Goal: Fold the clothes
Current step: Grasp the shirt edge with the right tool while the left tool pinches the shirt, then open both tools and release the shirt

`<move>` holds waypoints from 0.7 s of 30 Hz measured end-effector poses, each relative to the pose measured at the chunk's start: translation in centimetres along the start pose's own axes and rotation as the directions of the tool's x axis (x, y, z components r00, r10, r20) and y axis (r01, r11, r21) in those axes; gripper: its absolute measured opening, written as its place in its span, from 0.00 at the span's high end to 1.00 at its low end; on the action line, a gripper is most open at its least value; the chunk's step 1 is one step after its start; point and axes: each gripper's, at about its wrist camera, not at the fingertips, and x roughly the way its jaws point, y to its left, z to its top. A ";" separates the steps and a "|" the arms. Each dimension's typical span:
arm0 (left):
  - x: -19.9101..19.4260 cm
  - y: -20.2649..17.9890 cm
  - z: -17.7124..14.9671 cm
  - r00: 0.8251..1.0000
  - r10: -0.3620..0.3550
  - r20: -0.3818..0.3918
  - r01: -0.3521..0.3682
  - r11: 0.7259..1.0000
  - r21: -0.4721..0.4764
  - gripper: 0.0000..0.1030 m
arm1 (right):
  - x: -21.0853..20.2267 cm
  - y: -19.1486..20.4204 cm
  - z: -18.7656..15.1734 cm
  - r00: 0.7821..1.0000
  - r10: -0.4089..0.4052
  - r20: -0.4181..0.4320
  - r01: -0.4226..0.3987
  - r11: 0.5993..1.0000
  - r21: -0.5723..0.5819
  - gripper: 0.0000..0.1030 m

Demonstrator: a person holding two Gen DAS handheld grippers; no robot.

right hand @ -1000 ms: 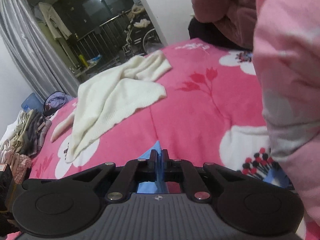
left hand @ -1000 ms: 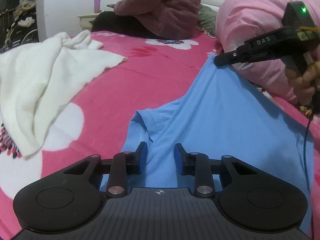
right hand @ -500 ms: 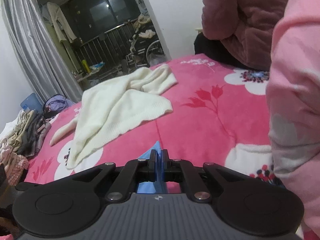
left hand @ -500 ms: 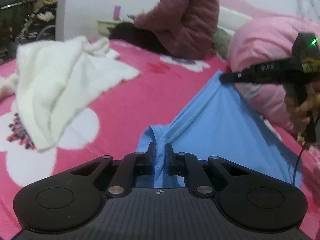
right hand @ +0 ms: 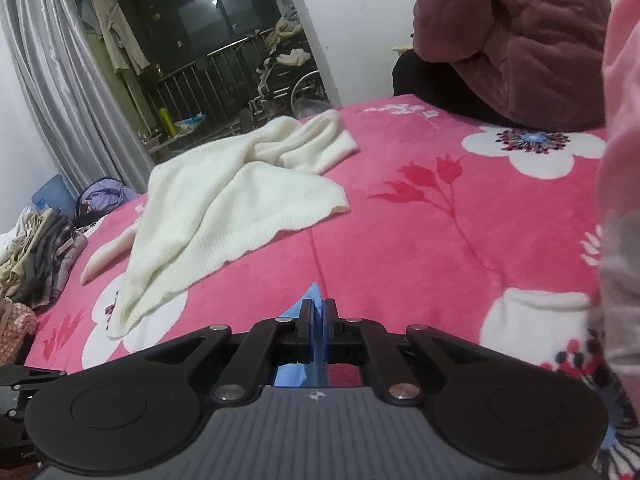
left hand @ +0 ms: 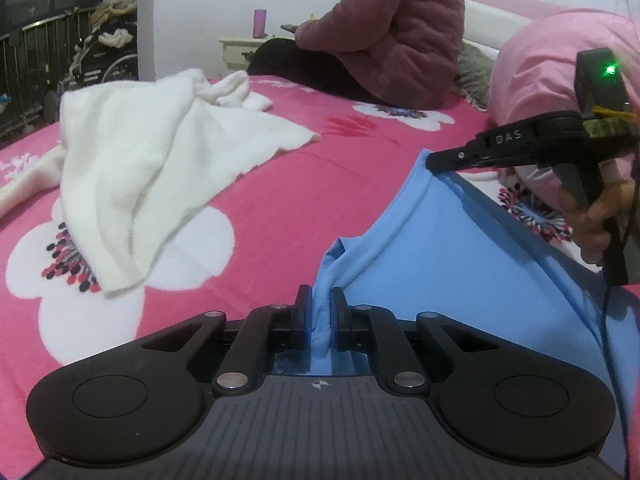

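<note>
Pink flowered bed [left hand: 280, 208] underneath: our left hand-held gripper [left hand: 320, 312] and right hand-held gripper [right hand: 319, 322] each pinch the light blue cotton shirt [left hand: 460, 264]; uneven pulling could slip it free.

Two low wrist views across one pink bedspread [left hand: 280, 200], shared white sweater [right hand: 224, 208].

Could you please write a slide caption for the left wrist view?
Left gripper and right gripper pinch a blue shirt above a pink bedspread, beside a white sweater.
</note>
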 end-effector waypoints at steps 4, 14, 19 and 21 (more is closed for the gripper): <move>-1.0 0.1 0.1 0.999 0.018 0.041 -0.017 1.000 -0.014 0.92 | -0.5 -0.1 0.0 0.999 0.028 0.034 -0.028 1.000 0.014 0.96; 1.5 -0.1 -0.5 0.997 0.054 -0.062 -0.052 0.998 0.026 0.85 | 3.5 -3.0 -0.5 0.992 0.024 -0.127 -0.008 0.992 0.127 0.89; 0.9 -0.2 -0.3 0.996 0.071 -0.059 -0.070 0.997 0.026 0.69 | -3.1 -5.4 0.3 0.997 -0.063 -0.044 0.070 0.980 0.187 0.62; 0.6 -0.4 0.0 0.995 0.086 -0.048 -0.085 0.996 0.026 0.62 | -6.8 -6.2 0.1 0.995 -0.088 -0.036 0.093 0.975 0.203 0.62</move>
